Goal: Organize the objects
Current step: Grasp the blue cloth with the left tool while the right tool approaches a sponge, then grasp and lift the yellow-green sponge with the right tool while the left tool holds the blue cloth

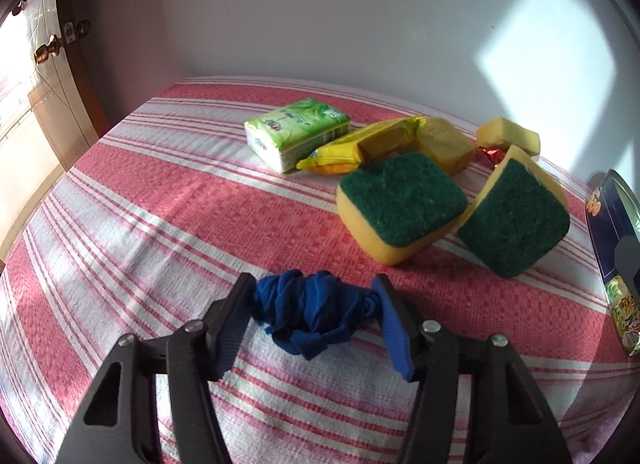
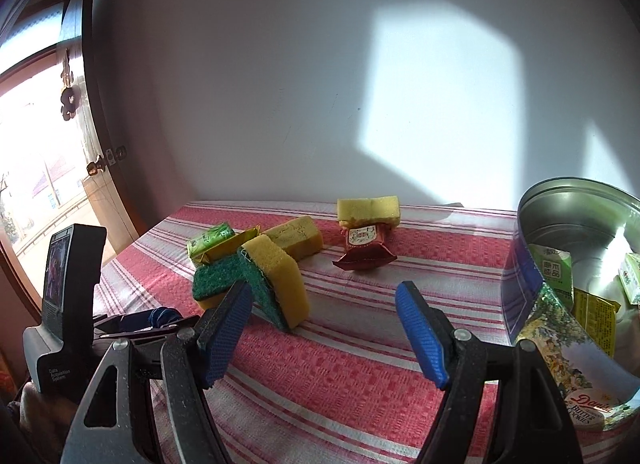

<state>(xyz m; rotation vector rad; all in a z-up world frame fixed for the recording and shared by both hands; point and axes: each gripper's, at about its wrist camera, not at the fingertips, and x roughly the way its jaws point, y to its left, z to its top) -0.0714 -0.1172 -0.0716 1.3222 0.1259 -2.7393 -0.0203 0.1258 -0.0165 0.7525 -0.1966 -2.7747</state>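
Observation:
My left gripper [image 1: 314, 304] is shut on a crumpled blue cloth [image 1: 312, 310] low over the striped tablecloth [image 1: 160, 203]. Beyond it lie two green-topped yellow sponges [image 1: 402, 203], [image 1: 516, 215], a green tissue pack [image 1: 296, 133], a yellow snack wrapper [image 1: 360, 141], two plain yellow sponges [image 1: 444, 143] and a red candy wrapper [image 1: 492, 153]. My right gripper [image 2: 324, 304] is open and empty above the cloth. A sponge pile [image 2: 272, 276] is ahead to its left, and a red packet [image 2: 364, 246] lies farther back.
A round butter cookie tin [image 2: 560, 304] stands open at the right, holding small packets; its edge also shows in the left wrist view [image 1: 612, 223]. A white wall closes the back. A door and bright window are at the left. The left gripper body [image 2: 64, 304] sits beside my right gripper.

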